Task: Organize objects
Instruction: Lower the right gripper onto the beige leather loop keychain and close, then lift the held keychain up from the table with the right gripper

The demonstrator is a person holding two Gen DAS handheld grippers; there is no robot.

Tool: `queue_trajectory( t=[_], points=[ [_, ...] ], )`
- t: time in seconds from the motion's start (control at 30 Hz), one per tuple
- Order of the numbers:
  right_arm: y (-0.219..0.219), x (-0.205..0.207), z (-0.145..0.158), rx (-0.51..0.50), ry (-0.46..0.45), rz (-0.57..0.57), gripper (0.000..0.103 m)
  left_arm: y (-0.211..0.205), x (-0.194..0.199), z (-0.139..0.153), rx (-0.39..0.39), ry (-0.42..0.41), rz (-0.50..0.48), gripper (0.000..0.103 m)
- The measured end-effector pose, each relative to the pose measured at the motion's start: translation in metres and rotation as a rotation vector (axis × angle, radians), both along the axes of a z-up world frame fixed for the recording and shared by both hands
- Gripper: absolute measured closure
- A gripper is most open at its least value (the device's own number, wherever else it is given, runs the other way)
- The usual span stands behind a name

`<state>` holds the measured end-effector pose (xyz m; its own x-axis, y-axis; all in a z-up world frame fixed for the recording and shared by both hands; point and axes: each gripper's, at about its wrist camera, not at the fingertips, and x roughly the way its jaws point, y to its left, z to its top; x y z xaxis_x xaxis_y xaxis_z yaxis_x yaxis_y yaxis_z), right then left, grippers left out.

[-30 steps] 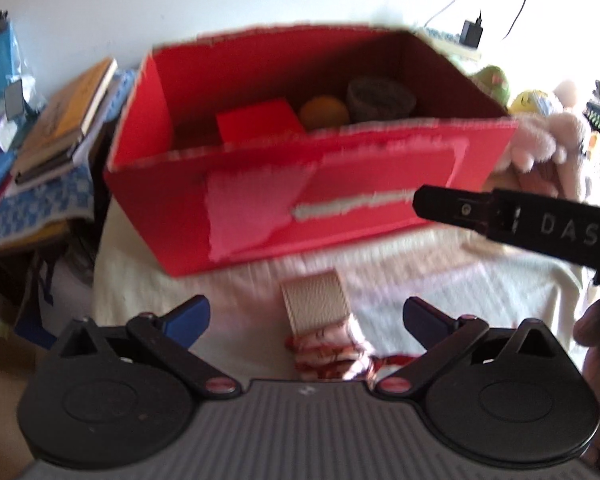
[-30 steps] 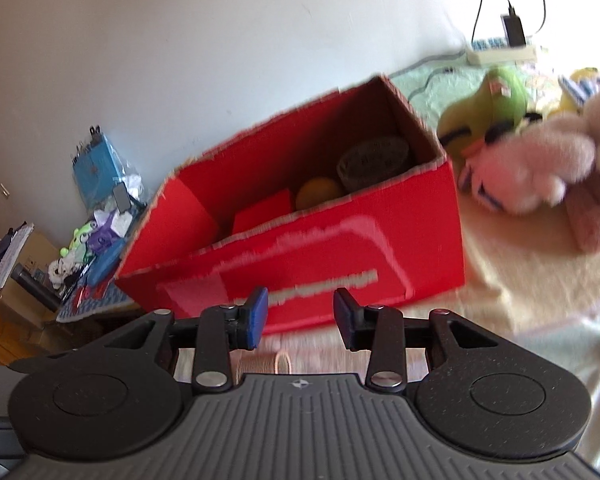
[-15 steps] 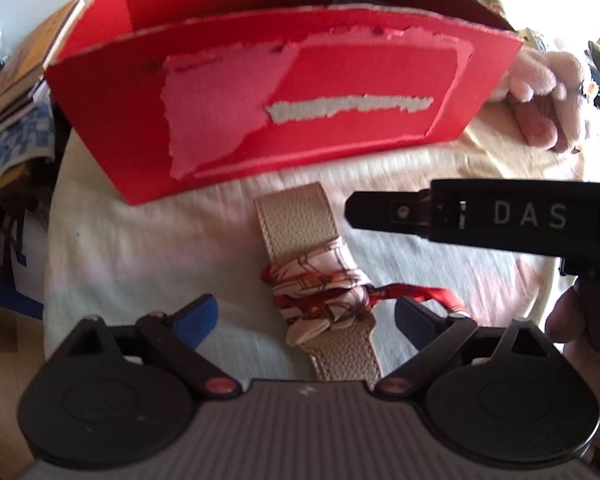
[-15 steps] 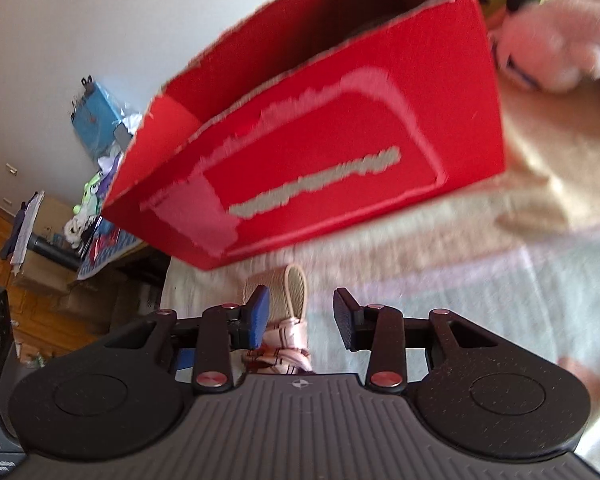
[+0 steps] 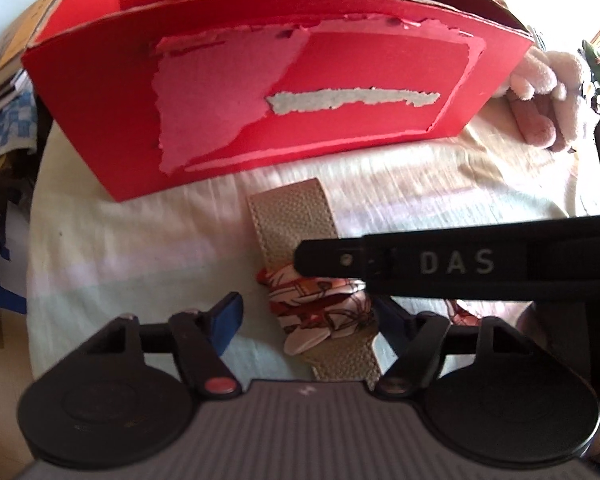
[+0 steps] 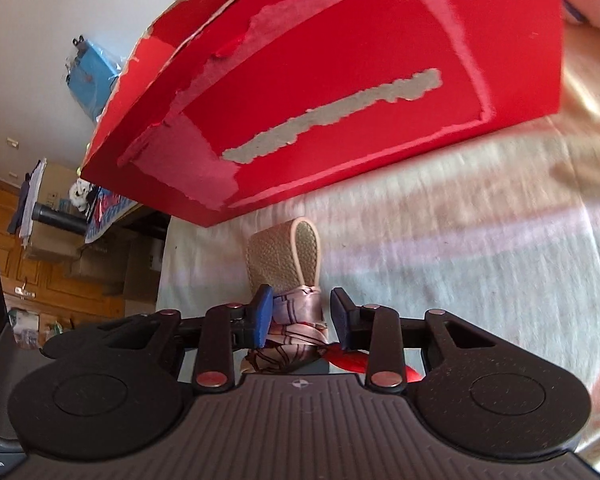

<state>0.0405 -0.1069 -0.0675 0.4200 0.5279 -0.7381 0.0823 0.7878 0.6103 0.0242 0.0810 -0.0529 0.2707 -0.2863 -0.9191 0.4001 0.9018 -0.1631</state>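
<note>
A beige leather strap (image 5: 296,216) with a patterned scarf (image 5: 320,300) knotted round it lies on the pale cloth in front of the red cardboard box (image 5: 340,60). My left gripper (image 5: 308,316) hangs just above the strap's near end. Its jaws are closing with the strap between them and a gap still on the left side. My right gripper (image 6: 300,320) straddles the scarf (image 6: 296,320) on the strap (image 6: 276,256). Its jaws are closing too, and a slim gap shows at the right pad. Its black body (image 5: 452,264) crosses the left wrist view.
The red box (image 6: 360,60) stands close behind the strap, its front paper torn. A pink plush toy (image 5: 540,80) lies to the right of the box. Books (image 5: 0,68) are stacked at the left. The cloth (image 5: 132,248) ends at a drop on the left.
Both grippers have sunk and tipped down toward the strap, so the box's inside has gone out of sight. The left jaws have narrowed. The right jaws now flank the scarf knot.
</note>
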Motion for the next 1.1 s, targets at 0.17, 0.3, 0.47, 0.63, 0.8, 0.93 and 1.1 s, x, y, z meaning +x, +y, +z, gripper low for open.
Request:
queue_trajectory(
  t=[0.17, 0.3, 0.47, 0.63, 0.8, 0.93, 1.1],
  points=[
    [0.010, 0.007, 0.006, -0.048, -0.023, 0.079, 0.067, 0.003, 0.004, -0.004, -0.024, 0.023, 0.001, 0.033],
    [0.016, 0.012, 0.007, -0.072, -0.045, 0.134, 0.069, 0.003, 0.005, -0.004, -0.014, 0.010, -0.006, 0.035],
    [0.013, 0.019, 0.003, -0.034, -0.029, 0.140, 0.072, 0.000, 0.009, -0.005, 0.014, 0.006, -0.014, 0.030],
    [0.008, 0.022, 0.001, -0.009, -0.011, 0.145, 0.072, -0.009, 0.013, -0.006, 0.052, -0.001, -0.035, 0.030],
    [0.000, 0.026, -0.005, 0.042, 0.018, 0.131, 0.075, -0.017, 0.016, -0.008, 0.088, -0.010, -0.052, 0.029],
    [-0.007, 0.029, -0.007, 0.073, 0.035, 0.128, 0.075, -0.022, 0.018, -0.009, 0.112, -0.016, -0.062, 0.029],
    [-0.010, 0.030, -0.006, 0.079, 0.041, 0.138, 0.075, -0.027, 0.019, -0.010, 0.133, -0.021, -0.068, 0.029]
  ],
)
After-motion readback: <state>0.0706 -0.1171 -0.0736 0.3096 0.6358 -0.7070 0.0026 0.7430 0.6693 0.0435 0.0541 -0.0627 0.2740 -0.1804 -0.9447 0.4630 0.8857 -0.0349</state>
